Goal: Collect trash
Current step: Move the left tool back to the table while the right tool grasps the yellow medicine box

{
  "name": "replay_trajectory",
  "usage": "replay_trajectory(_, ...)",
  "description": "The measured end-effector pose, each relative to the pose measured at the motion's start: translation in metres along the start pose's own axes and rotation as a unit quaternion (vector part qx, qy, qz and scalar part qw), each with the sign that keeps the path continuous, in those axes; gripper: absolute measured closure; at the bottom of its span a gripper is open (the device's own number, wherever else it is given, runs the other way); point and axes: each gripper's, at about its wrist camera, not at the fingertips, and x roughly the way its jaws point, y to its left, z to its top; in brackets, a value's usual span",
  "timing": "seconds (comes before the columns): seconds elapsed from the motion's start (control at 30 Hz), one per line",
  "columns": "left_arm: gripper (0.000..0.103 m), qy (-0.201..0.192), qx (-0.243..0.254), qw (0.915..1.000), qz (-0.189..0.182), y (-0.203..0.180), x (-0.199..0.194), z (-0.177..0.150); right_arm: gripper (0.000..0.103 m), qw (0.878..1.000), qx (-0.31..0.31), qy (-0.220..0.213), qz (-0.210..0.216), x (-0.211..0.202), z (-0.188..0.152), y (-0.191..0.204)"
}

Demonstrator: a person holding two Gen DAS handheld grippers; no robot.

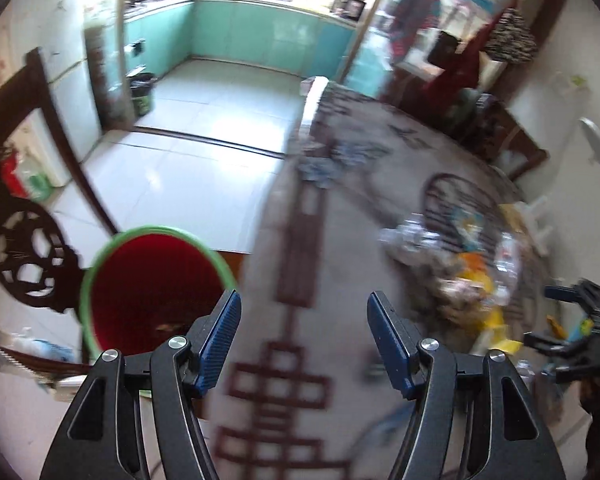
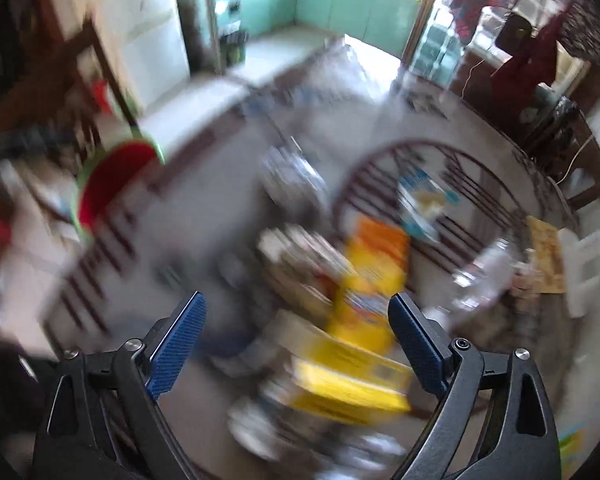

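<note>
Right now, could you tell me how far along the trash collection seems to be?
Nothing looks collected yet: the red bin appears nearly empty. Nothing is in hand, as the left gripper and right gripper are both open. The pile of wrappers and boxes on the table remains to be picked up.

Trash pile blurred; bucket smeared.

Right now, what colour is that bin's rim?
Green, around a red inside; the bin shows best in the left wrist view.
</note>
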Motion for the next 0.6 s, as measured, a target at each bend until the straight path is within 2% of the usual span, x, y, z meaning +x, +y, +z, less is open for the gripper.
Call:
replay_trajectory(0.13, 0.038, 0.011, -0.004, 0.9998, -0.017, -0.038, 0.005, -0.01, 0.008, 0.998, -0.043, 0.054, 0.003, 0.025, -0.026, -0.023)
replay_trajectory(0.3, 0.038, 0.02, -0.006, 0.9997, -0.014, -0.081, 0.012, -0.023, 0.009, 0.988, -0.142, 0.062, 0.014, 0.035, -0.056, -0.013)
replay_trajectory(0.43, 0.038, 0.031, -0.007, 0.9995, -0.01, -0.108, 0.024, -0.028, 0.033, 0.978, -0.2, 0.053, 0.013, 0.044, -0.068, -0.003)
replay_trajectory(0.53, 0.038, 0.031, -0.001, 0.9995, -0.006, -0.125, 0.028, -0.028, 0.034, 0.973, -0.226, 0.037, 0.009, 0.045, -0.071, 0.002)
replay_trajectory(0.6, 0.038, 0.032, 0.001, 0.9995, -0.005, -0.134, 0.032, -0.027, 0.035, 0.964, -0.261, 0.039, -0.01, 0.049, -0.077, 0.01)
